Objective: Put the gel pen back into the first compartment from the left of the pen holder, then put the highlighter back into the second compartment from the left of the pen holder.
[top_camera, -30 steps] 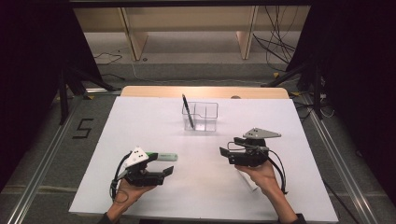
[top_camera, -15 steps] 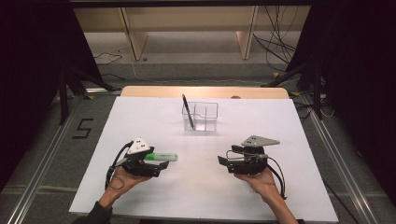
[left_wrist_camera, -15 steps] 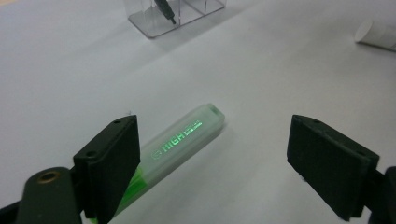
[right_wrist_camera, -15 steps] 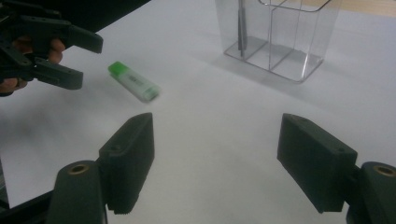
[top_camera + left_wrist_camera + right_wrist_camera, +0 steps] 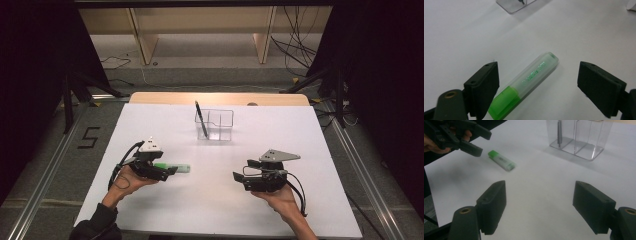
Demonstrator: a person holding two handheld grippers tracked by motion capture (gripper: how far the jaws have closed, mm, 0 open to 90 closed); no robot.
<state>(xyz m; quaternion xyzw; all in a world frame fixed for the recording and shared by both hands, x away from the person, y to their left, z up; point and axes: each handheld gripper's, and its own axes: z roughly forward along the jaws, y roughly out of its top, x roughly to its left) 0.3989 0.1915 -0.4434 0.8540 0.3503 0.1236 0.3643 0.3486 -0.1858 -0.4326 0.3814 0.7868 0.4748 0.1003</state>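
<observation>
The green highlighter pen with a translucent cap [image 5: 526, 87] lies flat on the white desk [image 5: 210, 210] between the released jaws of the left gripper [image 5: 172, 171], its long axis running slantwise away from the gripper, the green end nearest its left jaw. The right gripper [image 5: 239, 179] hangs well apart, also released and empty, so the left hand is nearer.

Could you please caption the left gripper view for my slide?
Open left gripper straddling a green translucent-capped highlighter lying on the white table.

Highlighter [image 5: 172, 167] on table [image 5: 300, 140] left of centre; pen [image 5: 200, 119] in organizer [image 5: 215, 125] behind it.
</observation>
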